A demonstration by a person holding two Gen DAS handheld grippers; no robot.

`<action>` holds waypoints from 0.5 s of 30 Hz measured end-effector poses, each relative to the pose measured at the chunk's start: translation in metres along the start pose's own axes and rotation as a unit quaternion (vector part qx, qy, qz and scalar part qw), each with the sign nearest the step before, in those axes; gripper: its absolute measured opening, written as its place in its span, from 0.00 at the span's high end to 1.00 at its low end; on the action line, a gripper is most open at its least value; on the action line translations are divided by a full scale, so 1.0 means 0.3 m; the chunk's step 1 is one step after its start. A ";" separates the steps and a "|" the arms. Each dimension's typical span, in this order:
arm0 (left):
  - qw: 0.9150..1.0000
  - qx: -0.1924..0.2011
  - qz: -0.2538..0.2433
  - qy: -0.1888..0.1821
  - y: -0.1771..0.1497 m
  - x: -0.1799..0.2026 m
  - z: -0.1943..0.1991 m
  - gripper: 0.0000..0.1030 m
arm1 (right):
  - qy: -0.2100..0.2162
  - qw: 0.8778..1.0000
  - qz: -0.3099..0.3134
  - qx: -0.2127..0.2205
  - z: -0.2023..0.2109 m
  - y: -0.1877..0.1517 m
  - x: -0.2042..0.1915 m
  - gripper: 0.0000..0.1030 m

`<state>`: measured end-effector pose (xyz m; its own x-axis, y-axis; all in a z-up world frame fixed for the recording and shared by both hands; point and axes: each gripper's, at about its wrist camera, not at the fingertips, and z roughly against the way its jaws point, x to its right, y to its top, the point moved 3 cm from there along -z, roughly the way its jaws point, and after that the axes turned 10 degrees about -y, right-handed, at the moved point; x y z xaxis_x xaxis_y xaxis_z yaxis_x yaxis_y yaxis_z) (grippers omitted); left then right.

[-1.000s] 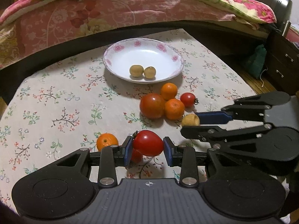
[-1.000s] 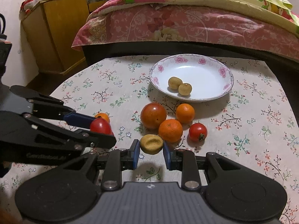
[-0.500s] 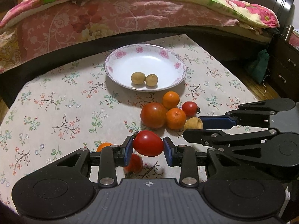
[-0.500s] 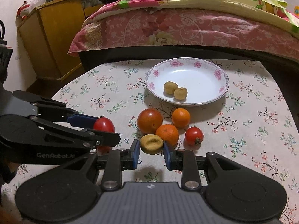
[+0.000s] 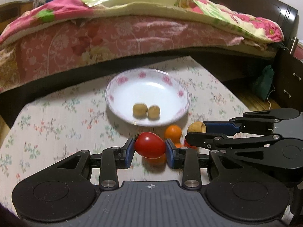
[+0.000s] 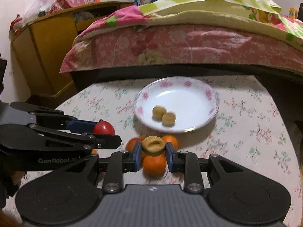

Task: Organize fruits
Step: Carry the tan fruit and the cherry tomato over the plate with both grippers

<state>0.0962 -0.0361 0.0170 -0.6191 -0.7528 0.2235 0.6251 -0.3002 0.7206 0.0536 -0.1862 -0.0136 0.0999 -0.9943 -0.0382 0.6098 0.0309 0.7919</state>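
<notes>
Nearest the left wrist camera, the black left gripper [image 5: 150, 152] is clenched on a glossy red oval tomato [image 5: 150, 145], pinched between its blue pads and lifted clear of the floral tablecloth [image 5: 56, 124]. Beside it, the black right gripper [image 6: 153, 154] grips a small tan wrinkled fruit [image 6: 153, 146] the same way — seen from the left view, that fruit [image 5: 196, 127] sits at the tip of the right fingers, just short of the plate's near rim.

Below and just beyond both grippers, toward the middle of the cloth, lie the loose fruits: round orange mandarins [image 6: 153, 165], one directly under the right gripper's load, another [image 5: 172, 132] close to the plate's near edge. How many remain is hard to say, since the grippers cover part of the cluster.

Farther on, toward the cloth's far edge, stands the white shallow plate with pink flowers on its rim [image 5: 121, 81], holding two small tan fruits [image 5: 139, 110] touching each other near its front. Behind the table runs a bed with a pink floral quilt [image 5: 113, 37].

This looks like the carry step, both loads on the way to the plate. The next move calls for bringing each gripper over the rim, lowering into the bare white centre, and opening gently — the tomato may roll, and the two grippers are close enough to bump.
</notes>
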 end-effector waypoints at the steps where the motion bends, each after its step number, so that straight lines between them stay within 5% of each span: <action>1: 1.000 0.004 0.000 0.001 0.013 0.000 -0.009 0.60 | -0.003 1.000 -0.001 0.002 -0.009 0.014 0.008 0.77; 15: 1.000 0.008 0.005 0.011 0.118 -0.075 -0.170 0.60 | -0.028 1.000 0.009 0.009 -0.192 0.124 0.092 0.77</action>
<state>0.1567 -0.0596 0.0040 -0.6028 -0.7679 0.2166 0.6226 -0.2830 0.7295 0.1244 -0.2065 -0.0205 0.0670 -0.9977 0.0105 0.5939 0.0484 0.8031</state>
